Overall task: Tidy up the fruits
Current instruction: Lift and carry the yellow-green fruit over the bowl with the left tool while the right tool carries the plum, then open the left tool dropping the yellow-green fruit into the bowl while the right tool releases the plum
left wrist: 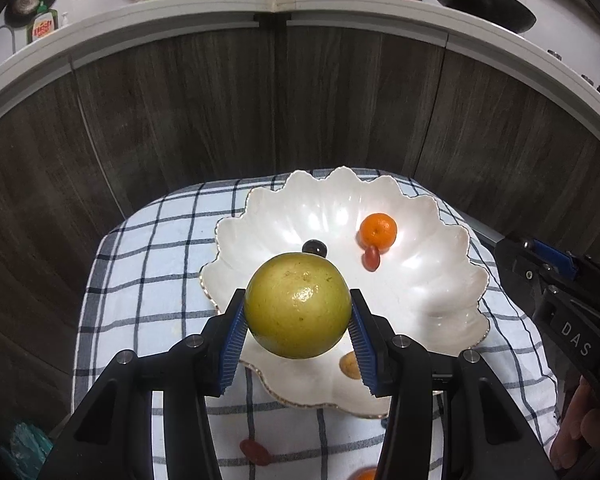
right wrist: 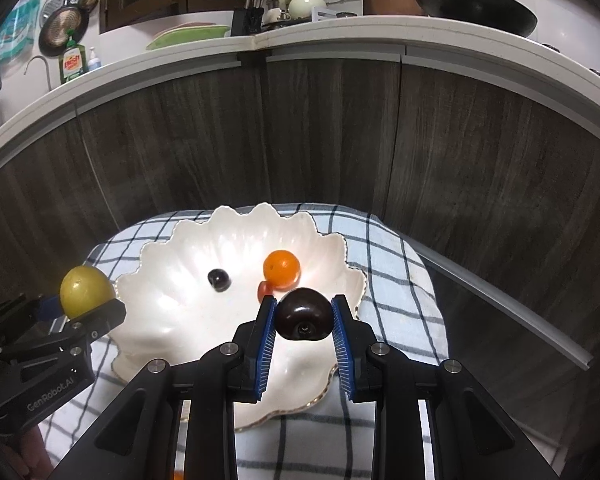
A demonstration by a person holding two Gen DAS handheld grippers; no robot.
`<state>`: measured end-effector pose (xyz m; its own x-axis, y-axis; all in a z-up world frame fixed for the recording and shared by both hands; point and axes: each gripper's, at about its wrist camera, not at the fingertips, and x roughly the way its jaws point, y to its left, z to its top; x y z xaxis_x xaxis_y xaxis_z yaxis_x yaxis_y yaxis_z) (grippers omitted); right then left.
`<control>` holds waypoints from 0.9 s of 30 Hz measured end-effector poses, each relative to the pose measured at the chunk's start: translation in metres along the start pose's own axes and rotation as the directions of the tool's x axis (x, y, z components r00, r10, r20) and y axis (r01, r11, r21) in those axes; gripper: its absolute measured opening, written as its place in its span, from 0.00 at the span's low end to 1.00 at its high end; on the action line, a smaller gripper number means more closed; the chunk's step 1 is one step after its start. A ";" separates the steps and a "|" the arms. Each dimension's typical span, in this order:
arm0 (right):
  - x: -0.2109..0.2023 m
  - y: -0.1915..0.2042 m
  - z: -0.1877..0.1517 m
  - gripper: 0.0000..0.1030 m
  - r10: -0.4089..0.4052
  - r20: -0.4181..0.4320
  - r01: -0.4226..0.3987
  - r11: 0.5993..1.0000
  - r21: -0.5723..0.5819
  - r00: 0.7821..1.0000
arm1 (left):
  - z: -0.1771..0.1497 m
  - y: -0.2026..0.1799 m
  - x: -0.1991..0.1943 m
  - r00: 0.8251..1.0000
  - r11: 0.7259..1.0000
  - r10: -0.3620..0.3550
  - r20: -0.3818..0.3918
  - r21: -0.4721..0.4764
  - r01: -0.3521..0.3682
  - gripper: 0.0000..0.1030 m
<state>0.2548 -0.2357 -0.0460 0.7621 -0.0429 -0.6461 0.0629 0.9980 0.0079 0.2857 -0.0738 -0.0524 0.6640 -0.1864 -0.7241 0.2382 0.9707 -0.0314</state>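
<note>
Left wrist view: the left gripper (left wrist: 298, 322) clamps a round yellow-green fruit (left wrist: 298, 306) between its blue ribbed pads, above the near rim of a white scalloped ceramic bowl (left wrist: 432, 280) on a blue-checked cloth (left wrist: 148, 264). Beyond the fruit, inside the bowl, lie a small orange mandarin (left wrist: 378, 231), a red cherry tomato (left wrist: 371, 259) touching it, and a dark grape (left wrist: 314, 247). The right gripper (right wrist: 304, 320) pinches a dark maroon rounded fruit (right wrist: 304, 314) over the bowl's near side.

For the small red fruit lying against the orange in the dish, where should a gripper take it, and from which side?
Grip the red fruit across its narrow middle, coming from above on the near side. It is oblong and its far end touches the orange, so the long sides are free in the white dish.
</note>
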 end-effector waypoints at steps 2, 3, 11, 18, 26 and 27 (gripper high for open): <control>0.004 -0.001 0.002 0.28 -0.004 -0.007 0.004 1.000 0.004 1.000 | 0.002 -0.001 0.006 1.000 1.000 -0.001 -0.010 0.003 0.001 0.46; 0.005 -0.002 0.003 0.28 -0.006 -0.012 0.006 1.000 0.005 1.000 | 0.003 -0.001 0.008 1.000 1.000 -0.003 -0.016 0.003 0.003 0.46; 0.025 -0.007 0.009 0.28 -0.016 -0.065 0.016 1.000 0.010 0.998 | 0.006 -0.004 0.032 0.996 1.000 -0.020 -0.087 0.001 0.020 0.46; 0.043 -0.006 0.009 0.28 -0.015 -0.133 0.016 1.000 0.008 0.991 | 0.005 -0.002 0.047 0.986 0.999 -0.033 -0.164 -0.014 0.031 0.47; 0.049 -0.006 0.006 0.31 -0.040 -0.167 0.042 0.999 0.010 0.985 | 0.002 -0.001 0.050 0.983 1.000 -0.010 -0.184 -0.005 0.009 0.53; 0.049 -0.006 0.006 0.42 -0.039 -0.165 0.041 0.999 0.007 0.985 | 0.001 -0.001 0.048 0.985 1.000 -0.006 -0.173 -0.002 0.006 0.70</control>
<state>0.2957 -0.2440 -0.0726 0.6420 -0.0736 -0.7631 0.0988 0.9950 -0.0129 0.3186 -0.0844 -0.0864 0.5302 -0.1633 -0.8320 0.2407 0.9699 -0.0370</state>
